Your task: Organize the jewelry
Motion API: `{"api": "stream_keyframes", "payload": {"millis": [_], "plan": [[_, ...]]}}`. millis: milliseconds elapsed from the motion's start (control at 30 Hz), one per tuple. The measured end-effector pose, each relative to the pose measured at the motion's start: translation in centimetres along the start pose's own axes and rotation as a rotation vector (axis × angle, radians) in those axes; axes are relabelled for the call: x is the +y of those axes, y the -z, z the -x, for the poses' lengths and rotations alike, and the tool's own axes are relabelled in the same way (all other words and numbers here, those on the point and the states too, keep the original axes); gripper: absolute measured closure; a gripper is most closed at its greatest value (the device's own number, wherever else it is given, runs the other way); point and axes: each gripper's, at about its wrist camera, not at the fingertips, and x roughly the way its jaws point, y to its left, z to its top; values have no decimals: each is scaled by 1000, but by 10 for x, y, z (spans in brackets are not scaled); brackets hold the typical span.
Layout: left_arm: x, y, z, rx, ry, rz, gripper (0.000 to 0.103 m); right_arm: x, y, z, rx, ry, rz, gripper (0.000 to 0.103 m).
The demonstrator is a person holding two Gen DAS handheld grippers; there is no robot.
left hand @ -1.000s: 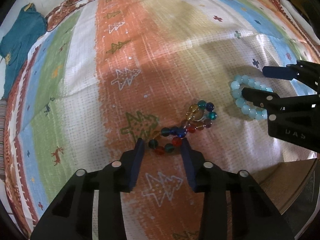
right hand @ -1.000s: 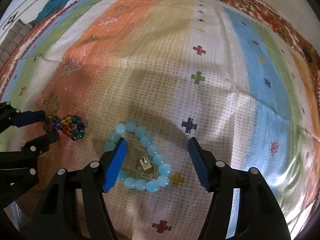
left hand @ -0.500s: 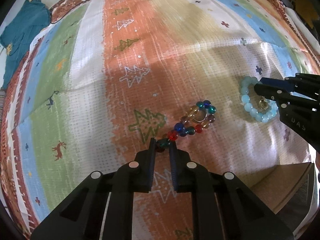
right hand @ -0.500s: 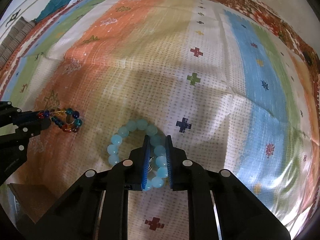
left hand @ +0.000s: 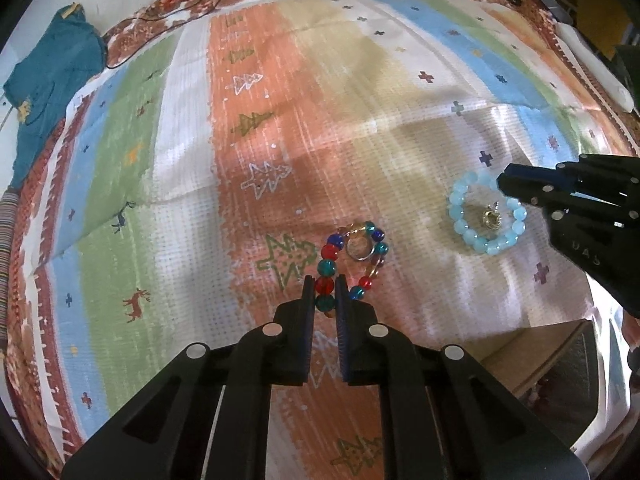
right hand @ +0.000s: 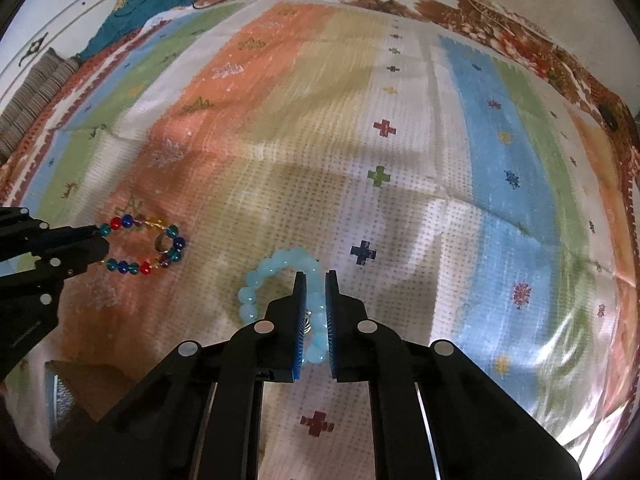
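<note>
My left gripper [left hand: 325, 282] is shut on the near beads of a multicoloured bead bracelet [left hand: 352, 258], which hangs stretched above the striped cloth with a metal ring [left hand: 358, 247] inside its loop. It also shows in the right wrist view [right hand: 142, 246]. My right gripper [right hand: 316, 280] is shut on a pale blue bead bracelet [right hand: 280, 268], also seen in the left wrist view [left hand: 482, 216], with a small gold piece [left hand: 492, 218] inside its loop.
The striped patterned cloth [left hand: 280, 120] covers the whole surface. A teal garment [left hand: 48, 80] lies at its far left edge. A brown box corner [left hand: 536, 356] sits near my right side, below the right gripper [left hand: 516, 184].
Both grippers closed from wide open onto their bracelets and have lifted them; the multicoloured bracelet has stretched into a long loop.
</note>
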Motion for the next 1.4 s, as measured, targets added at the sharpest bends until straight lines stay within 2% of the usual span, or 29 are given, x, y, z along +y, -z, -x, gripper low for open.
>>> {"api": "stream_keyframes", "payload": {"millis": [167,600,633,667,700,733,1100,1200,1400], "plan": [[-3,0,8,-18,4,-4,94,0,2,11,-20,-6,1,100],[-4,2,7,-14,-4,-6,93,-3,0,2,8,-21,-29,100],[-3,2,6,-13,-3,-4,93,-2,-1,0,11,-17,-24,97],[-3,2,6,-12,-2,-2,93,-1,0,0,9,-11,-19,81],[-2,2,5,-11,0,-1,93,-1,0,0,0,-8,-15,59],[-1,2,5,-10,0,1,93,0,0,0,-7,-8,-11,56],[-3,2,-1,-1,-2,-9,93,-1,-3,-21,17,17,14,56],[-3,2,-3,3,-2,-11,93,-2,-4,-25,30,-11,6,56],[-4,3,-9,14,-10,-18,93,2,-5,-36,55,15,40,56]]}}
